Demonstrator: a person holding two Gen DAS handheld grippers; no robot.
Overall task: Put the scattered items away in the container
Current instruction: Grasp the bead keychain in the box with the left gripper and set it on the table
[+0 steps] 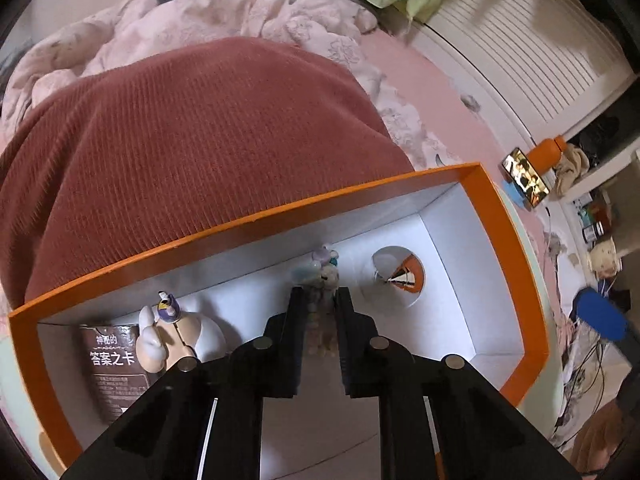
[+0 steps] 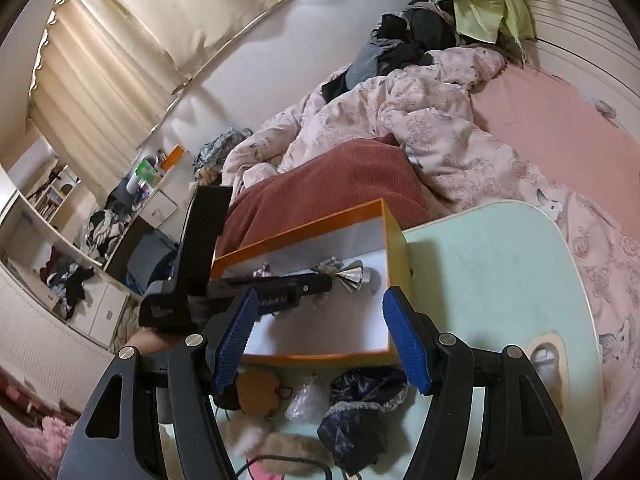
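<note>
The left gripper (image 1: 319, 300) points steeply down into the orange box (image 1: 256, 216), its 2 black fingers drawn close together on a small fuzzy plush charm (image 1: 322, 276); the charm's pastel head sticks out just beyond the fingertips and its beige body hangs between the pads. Just right of those fingers, on the white box floor, lies a round clear-topped item with an orange and black wedge pattern (image 1: 398, 272). To their left, against the box wall, stands a white figurine with a thumbs-up hand (image 1: 176, 332), and touching it farther left is a brown card pack with white characters (image 1: 110, 360). Beyond the box's far wall rises a rust-red ribbed blanket (image 1: 200, 140), then a pink floral quilt (image 1: 240, 12).

The right gripper (image 2: 316, 340) hangs over the near edge of the box with its 2 blue pads (image 2: 234, 340) standing well apart and nothing between them. Below its fingers, on the pale green table (image 2: 500, 260), lie a brown plush piece (image 2: 258, 394), a crumpled clear wrapper (image 2: 304, 398) and a dark blue lace-trimmed fabric item (image 2: 360, 408).
</note>
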